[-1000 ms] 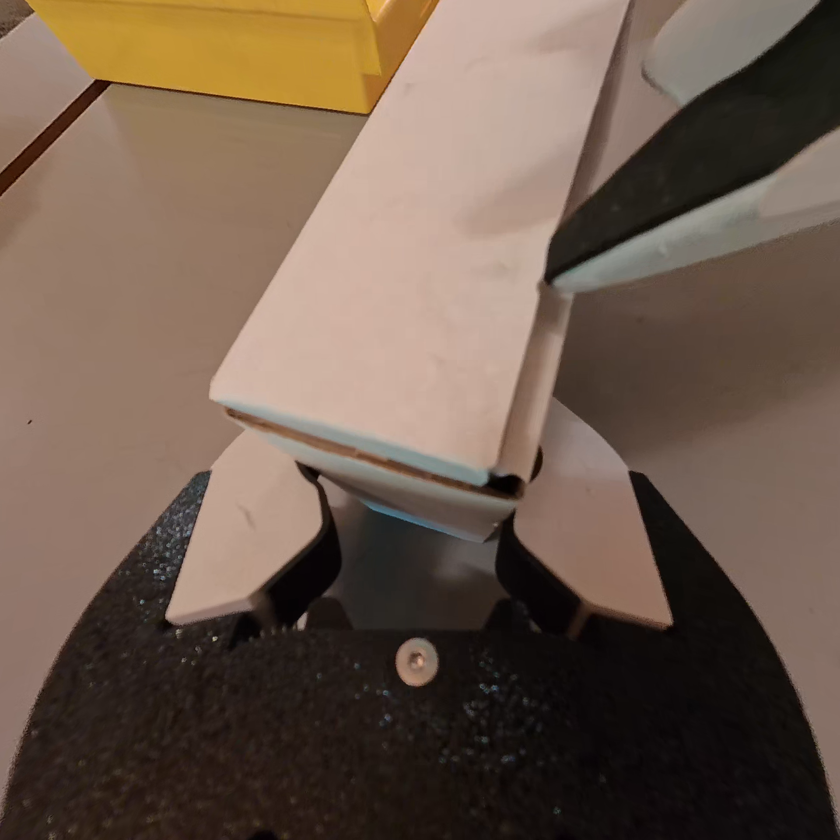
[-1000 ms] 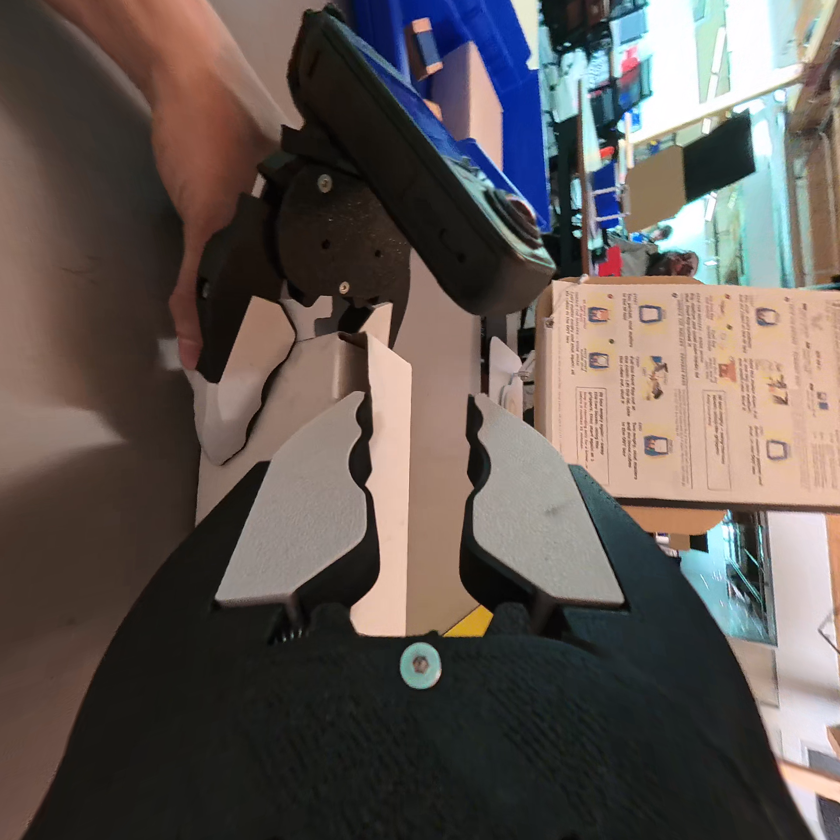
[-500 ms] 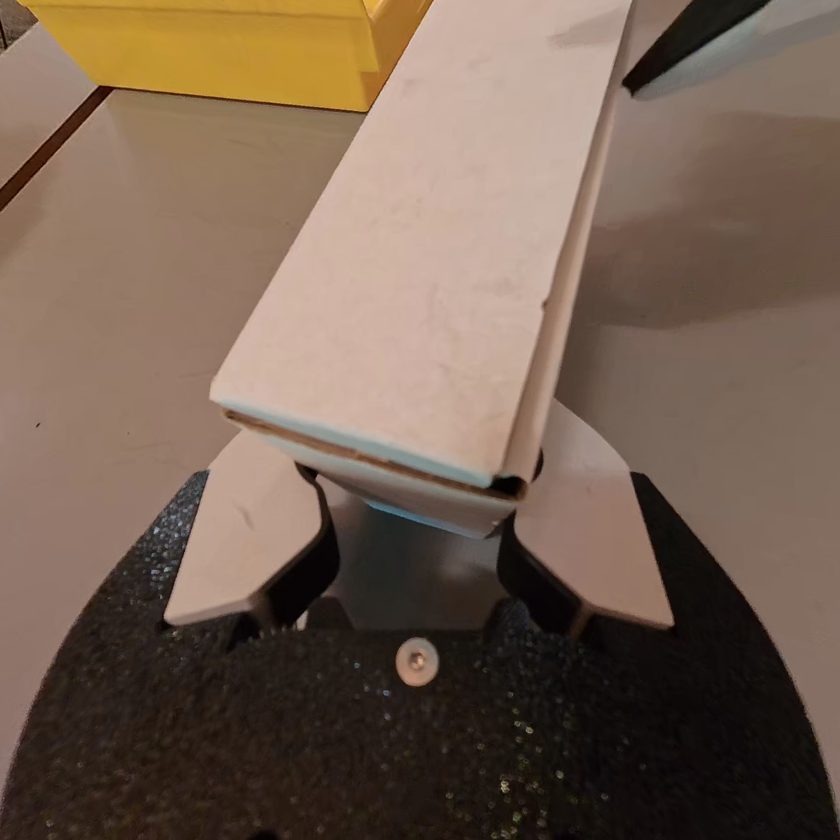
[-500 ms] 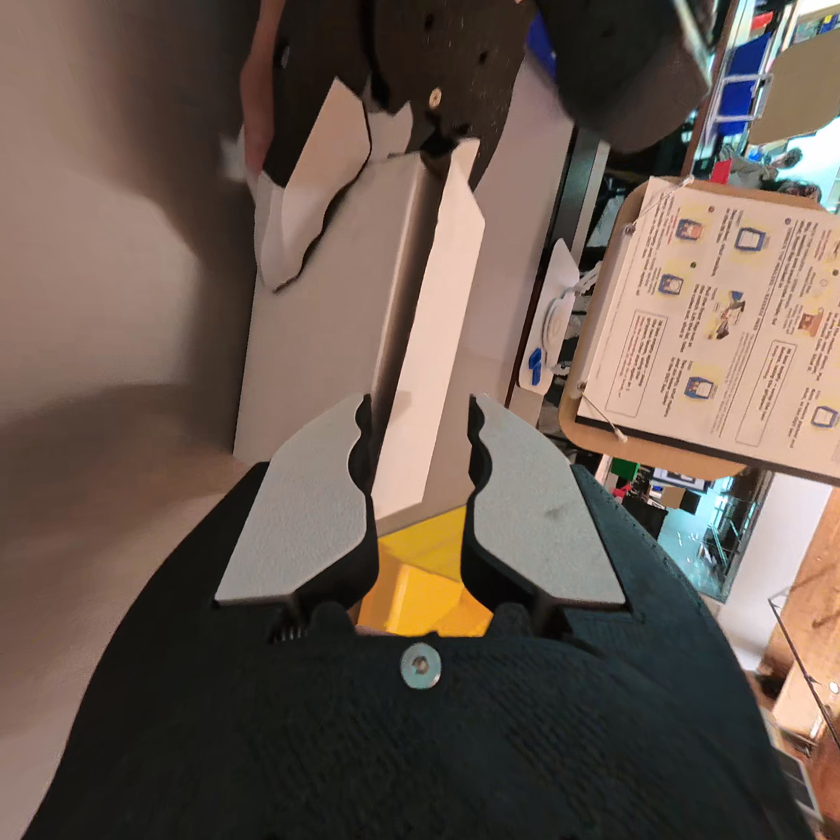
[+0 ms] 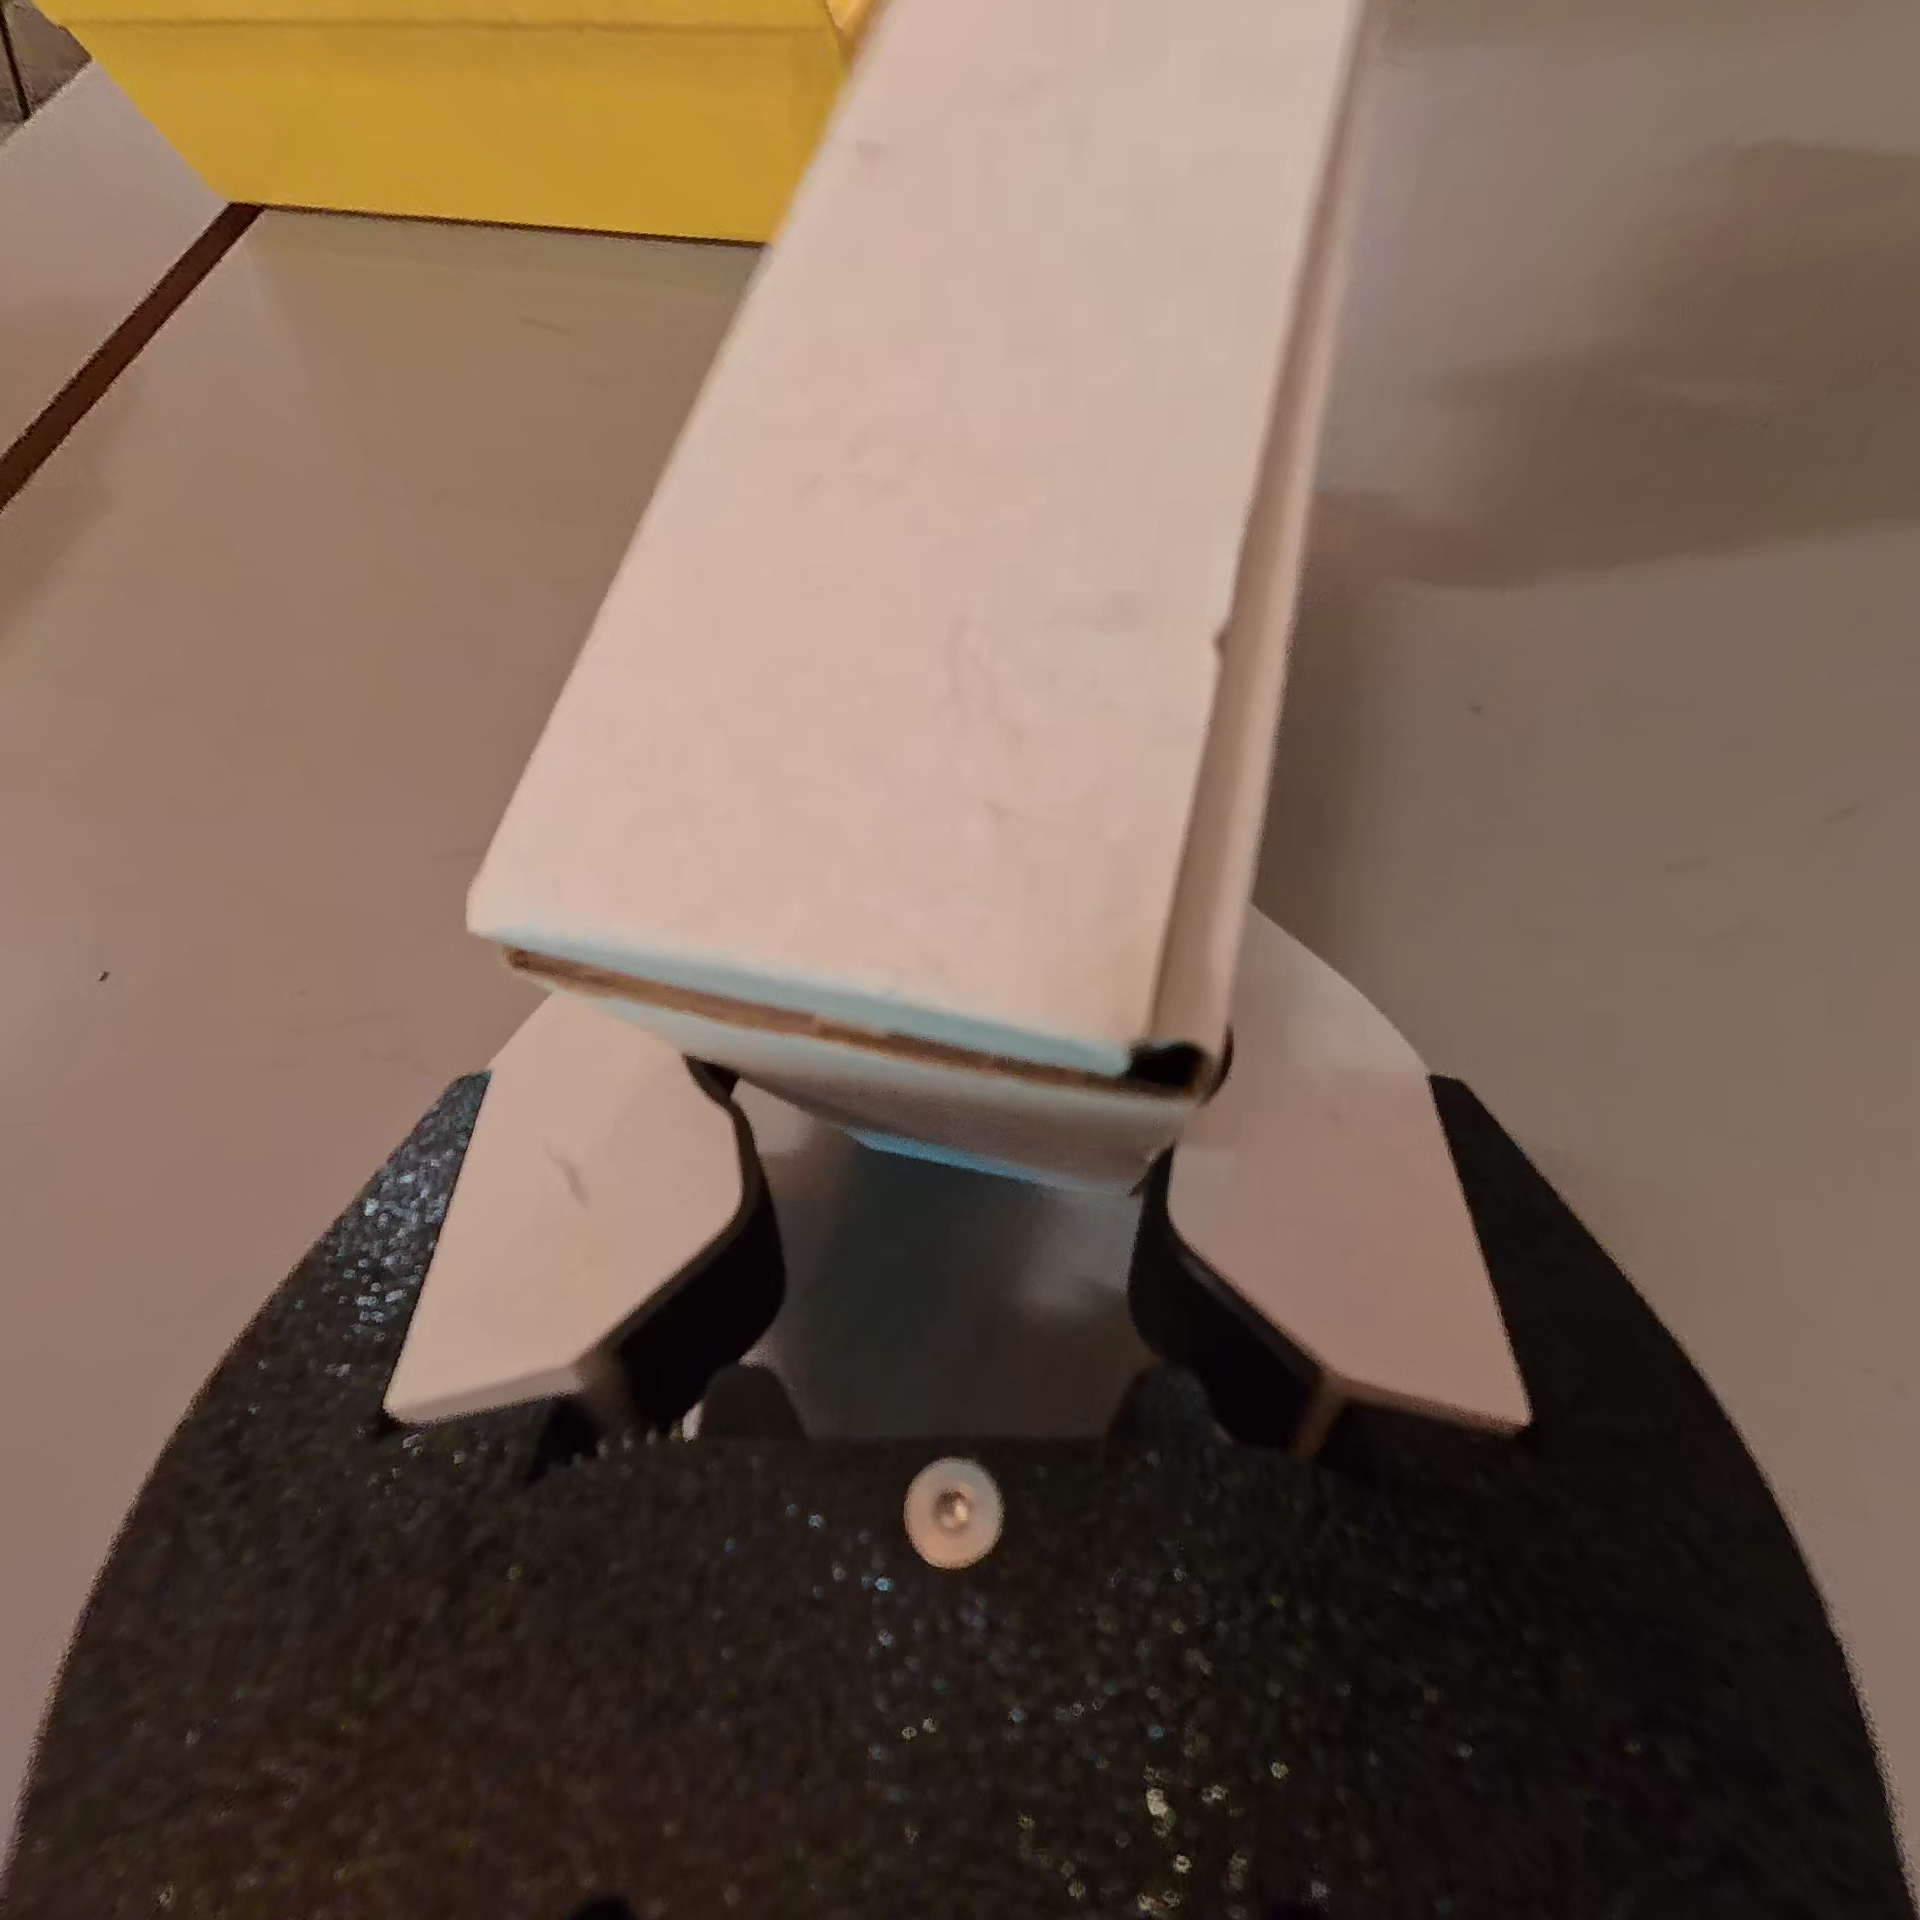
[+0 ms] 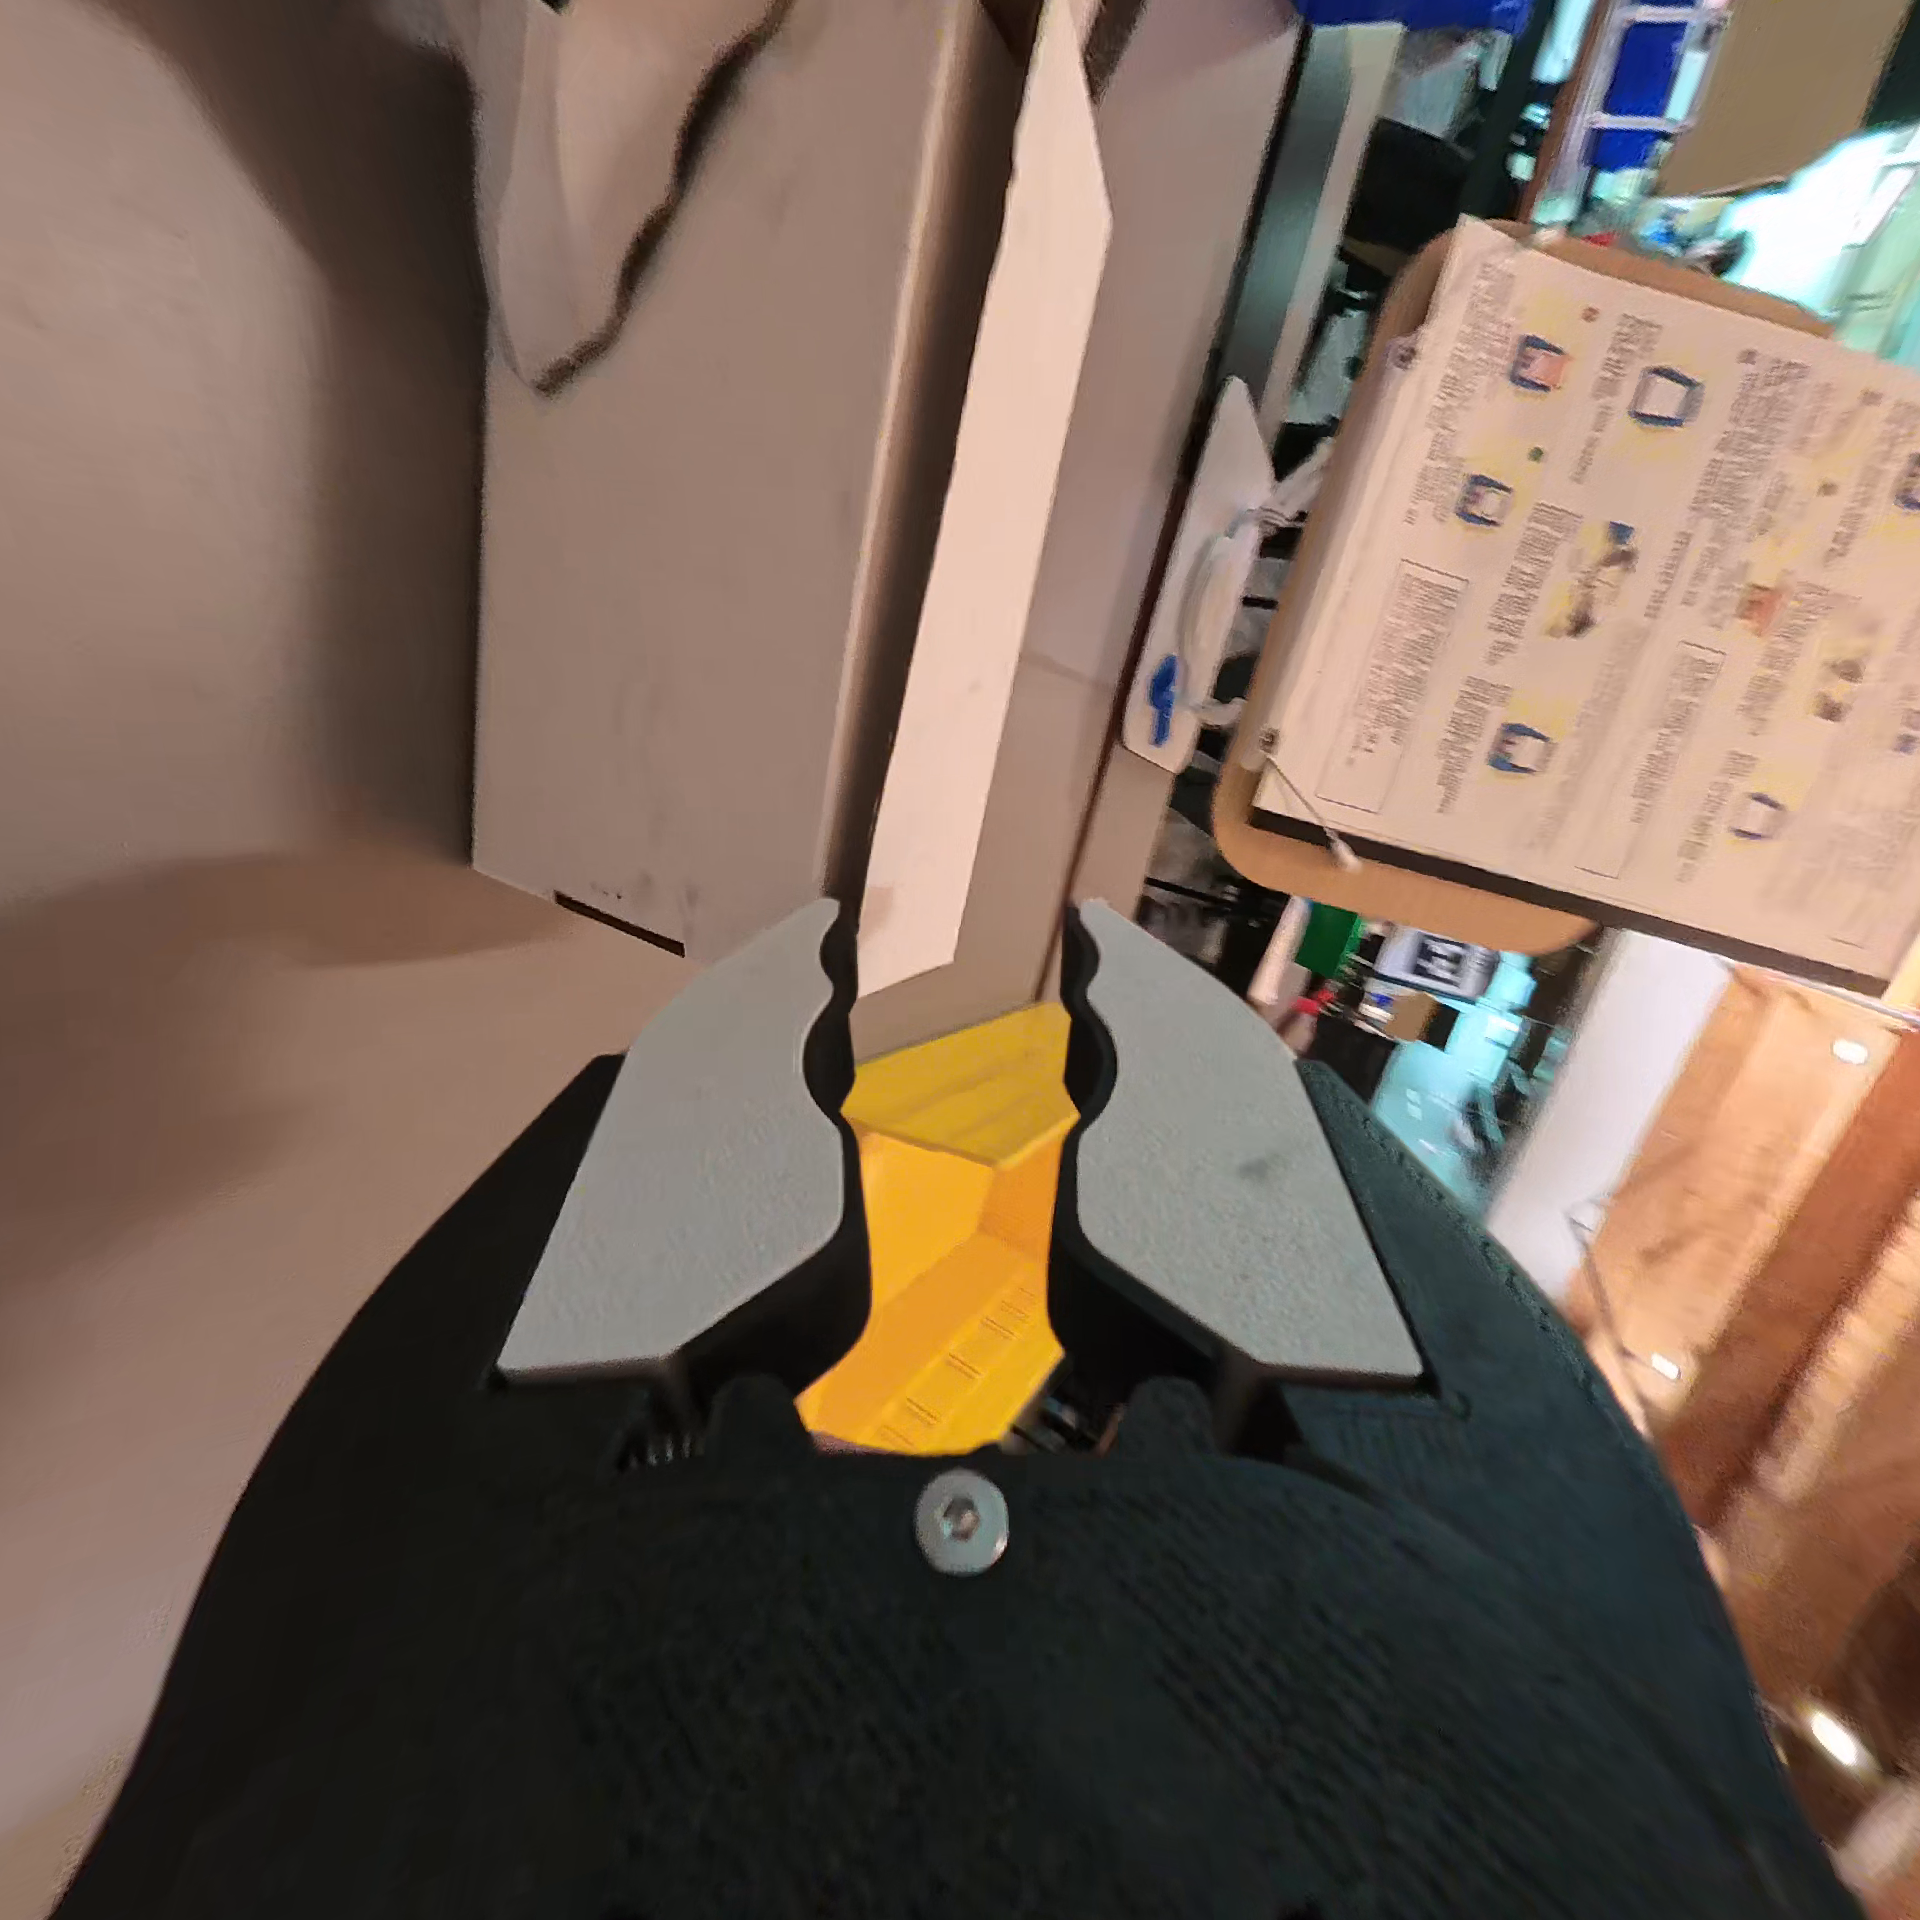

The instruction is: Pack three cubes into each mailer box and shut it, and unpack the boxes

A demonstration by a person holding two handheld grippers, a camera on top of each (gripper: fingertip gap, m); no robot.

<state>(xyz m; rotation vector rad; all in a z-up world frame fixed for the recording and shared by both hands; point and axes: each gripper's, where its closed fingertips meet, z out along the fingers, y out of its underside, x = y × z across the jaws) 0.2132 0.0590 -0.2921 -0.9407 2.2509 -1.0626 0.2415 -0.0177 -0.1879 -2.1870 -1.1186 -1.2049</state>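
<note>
A long white mailer box (image 5: 935, 540) lies closed, pointing away from me in the left wrist view. My left gripper (image 5: 956, 1101) is shut on its near end, with the fingertips hidden under the box. In the right wrist view the same box (image 6: 665, 540) stands ahead with a narrow white side panel (image 6: 997, 520) facing me. My right gripper (image 6: 961, 935) is partly open and empty, just short of the box's end and clear of it. No cubes show in either view.
A yellow bin (image 5: 468, 114) stands on the beige table (image 5: 260, 623) beyond the box; it also shows between my right fingers (image 6: 956, 1195). A cardboard board with a printed sheet (image 6: 1610, 582) hangs to the right, past the table edge. One gripper's finger ends stand about 15 cm off the other's.
My right gripper has drawn back off the box's side panel and left the left wrist view. The left gripper keeps its hold on the box, which has barely moved.
</note>
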